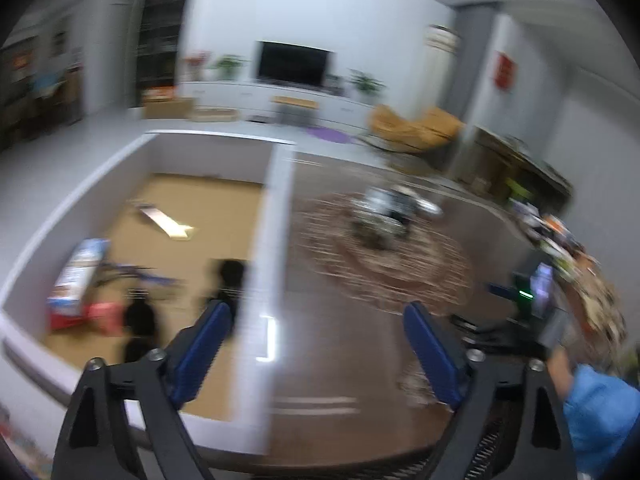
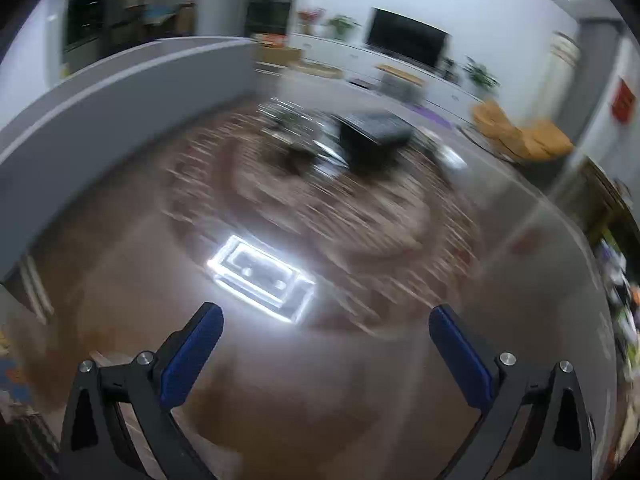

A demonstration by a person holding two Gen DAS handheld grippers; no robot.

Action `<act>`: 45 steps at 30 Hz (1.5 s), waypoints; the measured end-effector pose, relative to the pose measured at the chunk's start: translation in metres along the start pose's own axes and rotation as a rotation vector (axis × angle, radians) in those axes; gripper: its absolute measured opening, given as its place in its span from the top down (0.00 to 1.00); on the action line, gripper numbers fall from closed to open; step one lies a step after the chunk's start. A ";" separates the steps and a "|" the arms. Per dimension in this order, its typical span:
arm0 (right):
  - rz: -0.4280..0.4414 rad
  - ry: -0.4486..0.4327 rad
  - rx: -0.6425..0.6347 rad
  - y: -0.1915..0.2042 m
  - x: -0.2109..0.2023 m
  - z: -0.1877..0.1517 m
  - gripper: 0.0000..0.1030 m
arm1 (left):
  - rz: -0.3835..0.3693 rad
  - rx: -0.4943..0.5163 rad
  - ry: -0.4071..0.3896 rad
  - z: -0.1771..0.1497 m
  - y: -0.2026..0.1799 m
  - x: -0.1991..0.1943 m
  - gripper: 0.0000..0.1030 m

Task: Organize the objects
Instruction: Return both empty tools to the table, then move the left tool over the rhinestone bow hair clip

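Observation:
Both views are motion-blurred. My left gripper (image 1: 316, 316) is open and empty, above the right wall of a white-edged cardboard box (image 1: 276, 200) on a glossy brown table (image 1: 340, 340). In the box lie a blue-and-red carton (image 1: 78, 276), a red item (image 1: 106, 316), dark objects (image 1: 140, 316) and a strip of shiny tape (image 1: 166, 222). My right gripper (image 2: 326, 320) is open and empty over the table (image 2: 300, 380). A woven round mat (image 2: 320, 208) holds a black box (image 2: 374, 128) and blurred small items (image 2: 292, 128). The mat also shows in the left wrist view (image 1: 384, 248).
The box's grey wall (image 2: 100, 92) stands left in the right wrist view. A ceiling light's reflection (image 2: 260, 276) glares on the table. My right hand with its gripper (image 1: 536, 312) is at the right edge, by cluttered colourful items (image 1: 560, 240). A TV (image 1: 294, 64) and orange chair (image 1: 416, 128) stand behind.

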State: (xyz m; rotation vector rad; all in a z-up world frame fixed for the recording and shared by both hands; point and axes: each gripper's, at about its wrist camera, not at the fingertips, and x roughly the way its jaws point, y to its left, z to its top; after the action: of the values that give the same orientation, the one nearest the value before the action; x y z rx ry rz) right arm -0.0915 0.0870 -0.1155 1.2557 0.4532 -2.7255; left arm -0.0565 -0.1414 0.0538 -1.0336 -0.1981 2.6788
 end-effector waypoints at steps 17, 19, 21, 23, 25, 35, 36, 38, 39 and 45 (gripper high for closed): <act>0.072 0.078 0.247 -0.069 0.018 -0.035 0.00 | 0.069 0.052 0.281 -0.055 -0.082 0.171 0.06; 0.072 0.077 0.246 -0.068 0.018 -0.035 0.00 | 0.091 0.044 0.286 -0.057 -0.083 0.178 0.06; 0.072 0.077 0.246 -0.068 0.019 -0.035 0.00 | 0.122 0.051 0.299 -0.059 -0.083 0.186 0.06; 0.071 0.077 0.246 -0.066 0.017 -0.035 0.00 | 0.155 0.074 0.297 -0.059 -0.084 0.190 0.06; 0.071 0.077 0.246 -0.066 0.016 -0.035 0.00 | 0.180 0.102 0.298 -0.061 -0.086 0.192 0.05; 0.071 0.077 0.247 -0.065 0.016 -0.036 0.00 | 0.198 0.124 0.266 -0.063 -0.087 0.193 0.00; 0.071 0.077 0.247 -0.065 0.016 -0.036 0.00 | 0.197 0.124 0.265 -0.063 -0.087 0.193 0.00; 0.071 0.078 0.247 -0.065 0.016 -0.035 0.00 | 0.198 0.125 0.265 -0.063 -0.088 0.193 0.00; 0.071 0.078 0.247 -0.065 0.016 -0.035 0.00 | 0.198 0.125 0.264 -0.063 -0.088 0.193 0.00; 0.071 0.078 0.247 -0.065 0.017 -0.035 0.00 | 0.198 0.123 0.260 -0.063 -0.088 0.193 0.00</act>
State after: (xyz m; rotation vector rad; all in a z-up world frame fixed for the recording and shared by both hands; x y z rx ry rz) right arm -0.0914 0.1605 -0.1351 1.4075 0.0766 -2.7449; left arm -0.1343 0.0008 -0.0963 -1.4108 0.1240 2.6482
